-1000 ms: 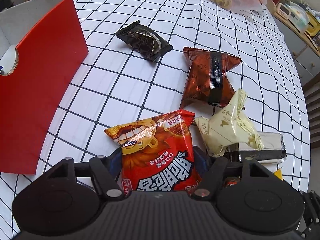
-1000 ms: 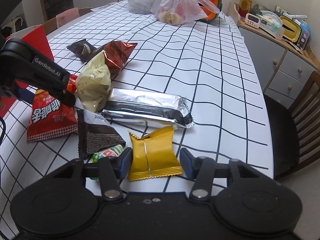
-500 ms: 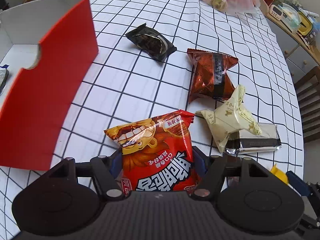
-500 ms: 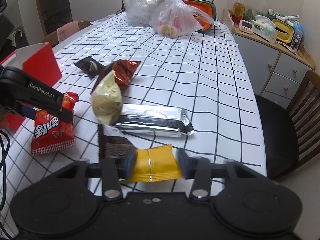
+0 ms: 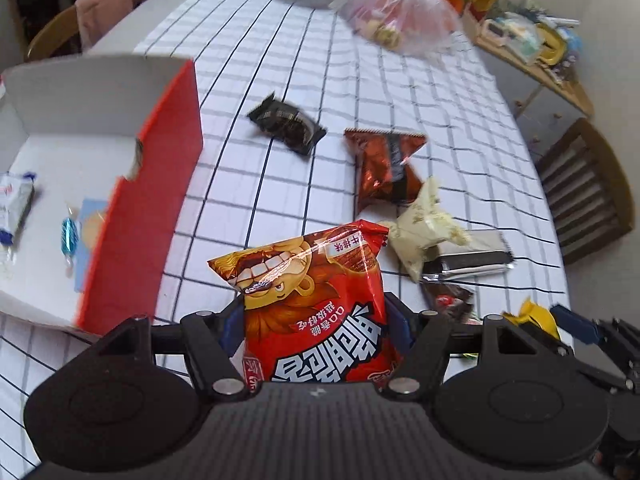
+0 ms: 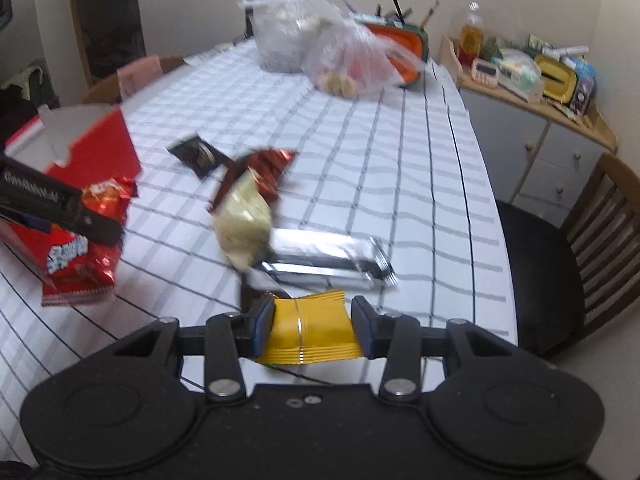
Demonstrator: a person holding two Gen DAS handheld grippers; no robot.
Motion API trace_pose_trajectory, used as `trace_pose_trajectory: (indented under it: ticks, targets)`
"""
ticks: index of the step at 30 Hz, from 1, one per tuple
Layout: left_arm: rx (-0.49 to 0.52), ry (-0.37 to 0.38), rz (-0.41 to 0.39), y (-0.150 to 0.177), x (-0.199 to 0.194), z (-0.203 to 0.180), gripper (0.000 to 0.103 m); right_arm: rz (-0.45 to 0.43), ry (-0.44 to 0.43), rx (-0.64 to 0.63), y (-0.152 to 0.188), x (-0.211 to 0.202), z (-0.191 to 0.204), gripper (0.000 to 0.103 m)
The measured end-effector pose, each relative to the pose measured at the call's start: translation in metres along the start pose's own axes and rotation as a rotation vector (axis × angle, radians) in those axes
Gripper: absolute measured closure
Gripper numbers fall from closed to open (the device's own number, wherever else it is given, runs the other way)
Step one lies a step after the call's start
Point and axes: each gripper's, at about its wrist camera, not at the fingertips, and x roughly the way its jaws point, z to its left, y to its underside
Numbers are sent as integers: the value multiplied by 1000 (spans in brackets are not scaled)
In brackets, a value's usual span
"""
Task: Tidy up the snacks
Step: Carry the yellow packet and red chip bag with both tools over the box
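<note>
Left claw (image 5: 316,332) grasps a red snack bag (image 5: 312,304); right claw (image 6: 313,326) grasps a yellow packet (image 6: 310,330), above the checked counter (image 6: 360,184).

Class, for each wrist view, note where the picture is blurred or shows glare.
Left wrist view: far plastic bag smeared, red snack bag sharp with a glare streak. Right wrist view: cream packet and grid tablecloth motion-blurred, yellow packet fairly crisp.

Our left tool (image 5: 316,330): angled steeply down, pads clamped on a red snack bag (image 5: 316,300). Our right tool (image 6: 313,326): angled down, pads clamped on a yellow packet (image 6: 310,330).
</note>
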Motion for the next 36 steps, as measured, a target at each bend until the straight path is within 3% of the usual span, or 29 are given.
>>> trace_pose_trajectory:
  ticks: [10, 19, 30, 36]
  targets:
    - [62, 17, -93, -27, -65, 35, 34, -124, -75, -42, -49, -39, 66, 63]
    - [67, -36, -172, -52, -98, 103, 34, -177, -142, -92, -85, -36, 148, 63]
    - [76, -124, -178, -69, -102, 187, 34, -160, -191, -163, -109, 1, 243, 63]
    - [108, -166, -151, -82, -91, 225, 34, -99, -194, -186, -118, 36, 278, 63]
